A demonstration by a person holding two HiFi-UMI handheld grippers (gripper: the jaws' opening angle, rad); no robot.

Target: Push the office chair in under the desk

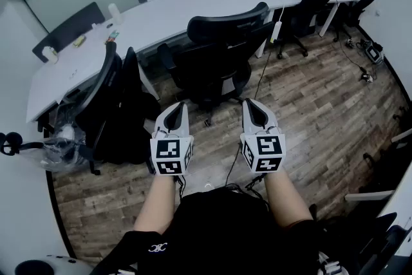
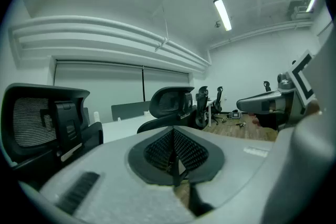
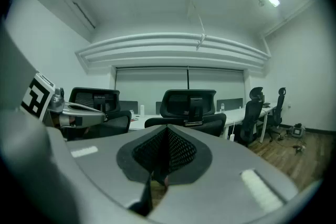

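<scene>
Head view: left hand-held gripper (image 1: 181,107) and right hand-held gripper (image 1: 250,104) both closed, empty, near office chair (image 1: 222,51) at desk (image 1: 170,9).

an office: long white desk (image 1: 193,9), black office chairs (image 1: 222,55), wood floor (image 1: 315,106).

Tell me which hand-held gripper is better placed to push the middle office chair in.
Right, by a little. The right hand-held gripper faces the office chair squarely from behind; the left hand-held gripper sees it at an angle. Both are shut and empty.
</scene>
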